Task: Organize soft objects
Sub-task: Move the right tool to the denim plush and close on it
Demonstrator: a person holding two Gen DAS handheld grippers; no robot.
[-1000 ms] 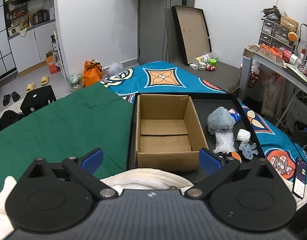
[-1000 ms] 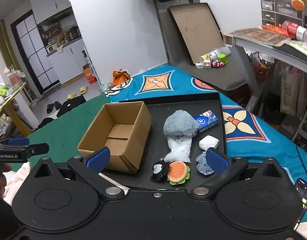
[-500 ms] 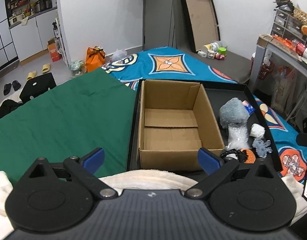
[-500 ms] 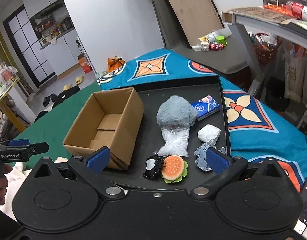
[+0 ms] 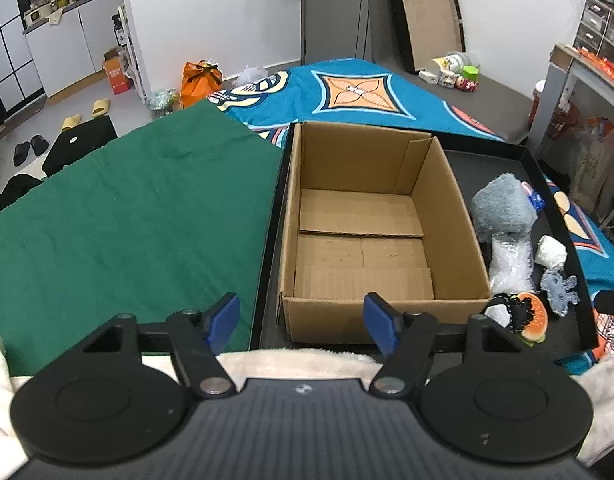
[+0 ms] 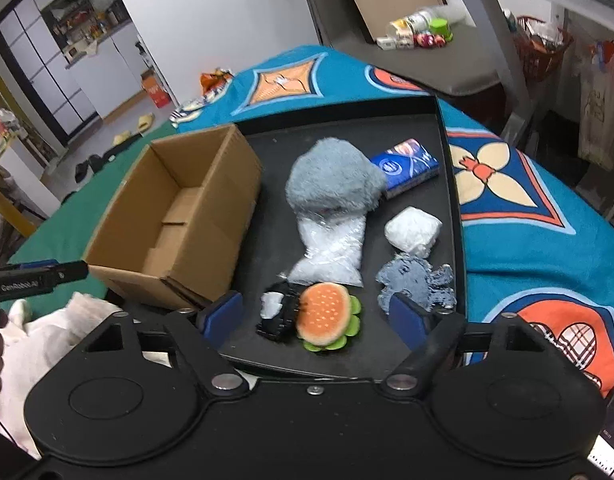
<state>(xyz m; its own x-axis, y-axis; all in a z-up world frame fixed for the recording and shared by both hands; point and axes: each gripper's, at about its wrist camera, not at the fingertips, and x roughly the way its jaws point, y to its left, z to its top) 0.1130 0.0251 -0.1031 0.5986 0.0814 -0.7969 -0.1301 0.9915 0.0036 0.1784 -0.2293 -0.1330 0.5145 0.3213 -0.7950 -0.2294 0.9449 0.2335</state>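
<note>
An empty cardboard box (image 5: 363, 232) (image 6: 175, 216) stands open on a black tray (image 6: 447, 200) (image 5: 547, 168). Right of the box lie a grey fluffy plush (image 6: 333, 180) (image 5: 503, 204), a clear plastic bag (image 6: 331, 248), a blue tissue pack (image 6: 407, 166), a white wad (image 6: 413, 230), a grey-blue rag toy (image 6: 415, 280), a burger plush (image 6: 327, 316) and a black-and-white plush (image 6: 273, 312). My left gripper (image 5: 303, 318) is open and empty before the box's near wall. My right gripper (image 6: 317, 318) is open and empty, low over the burger plush.
A green cloth (image 5: 127, 220) lies left of the tray on a blue patterned blanket (image 5: 347, 92). A white fleece (image 5: 299, 360) lies at the near edge. A desk (image 5: 587, 68) stands at the right. A phone (image 6: 611, 432) lies near right.
Both grippers have moved forward and down toward the tray. The box and the plush toys look larger and nearer. Both grippers remain open.
</note>
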